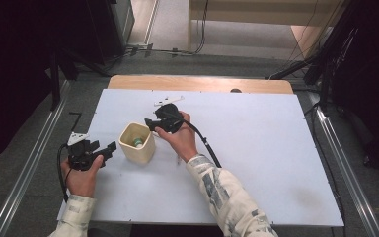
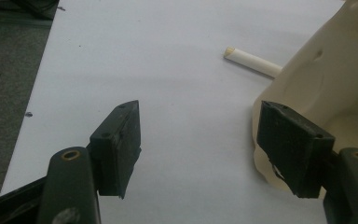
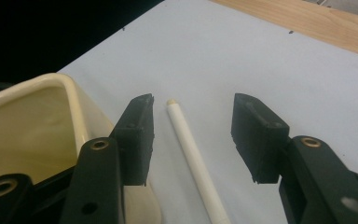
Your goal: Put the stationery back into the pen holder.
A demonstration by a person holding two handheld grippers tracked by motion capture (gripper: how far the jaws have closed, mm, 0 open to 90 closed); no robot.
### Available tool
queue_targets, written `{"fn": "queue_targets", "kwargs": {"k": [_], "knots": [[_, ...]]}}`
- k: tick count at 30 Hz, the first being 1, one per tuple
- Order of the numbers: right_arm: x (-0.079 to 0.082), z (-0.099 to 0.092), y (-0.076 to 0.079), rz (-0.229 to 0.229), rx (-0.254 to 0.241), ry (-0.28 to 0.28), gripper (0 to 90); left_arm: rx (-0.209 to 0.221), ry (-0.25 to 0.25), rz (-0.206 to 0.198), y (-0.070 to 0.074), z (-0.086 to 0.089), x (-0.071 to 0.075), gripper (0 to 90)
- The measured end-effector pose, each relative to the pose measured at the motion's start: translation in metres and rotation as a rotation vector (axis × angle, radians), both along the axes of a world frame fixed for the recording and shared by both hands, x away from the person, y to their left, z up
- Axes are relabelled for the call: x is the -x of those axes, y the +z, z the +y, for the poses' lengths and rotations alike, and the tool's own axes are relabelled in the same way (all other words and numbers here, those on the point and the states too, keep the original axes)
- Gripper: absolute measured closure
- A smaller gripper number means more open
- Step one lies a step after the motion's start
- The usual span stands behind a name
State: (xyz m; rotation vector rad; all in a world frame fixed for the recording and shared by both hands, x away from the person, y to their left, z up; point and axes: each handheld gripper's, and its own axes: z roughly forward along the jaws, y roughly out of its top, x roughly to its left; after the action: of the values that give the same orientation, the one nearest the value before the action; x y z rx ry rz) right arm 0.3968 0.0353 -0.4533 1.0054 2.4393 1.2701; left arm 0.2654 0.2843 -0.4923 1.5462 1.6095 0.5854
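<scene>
1. Cream cup upright on white tabletop, left of centre; something small and green inside.
2. White stick flat on tabletop just beside cup, lying between right gripper jaws; jaws apart, not pressing it.
3. Left gripper beside cup, jaws released, bare tabletop between; one jaw in front of cup wall, contact unclear.
4. Small white strip near far edge, behind right hand.
5. Wooden board along far edge; cable trailing across tabletop.
</scene>
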Motion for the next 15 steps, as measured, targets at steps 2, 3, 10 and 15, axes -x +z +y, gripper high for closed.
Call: {"fn": "queue_targets", "kwargs": {"k": [2, 3, 10, 15], "knots": [[0.0, 0.0, -0.001, 0.001, 0.003, 0.001, 47.6, 0.0, 0.0, 0.0, 0.0, 0.0, 0.0, 31.6], [-0.001, 0.0, -0.001, 0.002, 0.003, 0.003, 47.5, -0.001, -0.001, 0.001, 0.0, 0.0, 0.0, 31.5], [-0.005, -0.003, -0.007, 0.013, 0.021, -0.005, 47.4, 0.0, 0.0, 0.0, 0.0, 0.0, 0.0, 31.5], [-0.009, -0.004, -0.014, 0.028, 0.033, -0.005, 47.3, -0.003, 0.0, 0.002, 0.0, 0.0, 0.0, 31.5]]}}
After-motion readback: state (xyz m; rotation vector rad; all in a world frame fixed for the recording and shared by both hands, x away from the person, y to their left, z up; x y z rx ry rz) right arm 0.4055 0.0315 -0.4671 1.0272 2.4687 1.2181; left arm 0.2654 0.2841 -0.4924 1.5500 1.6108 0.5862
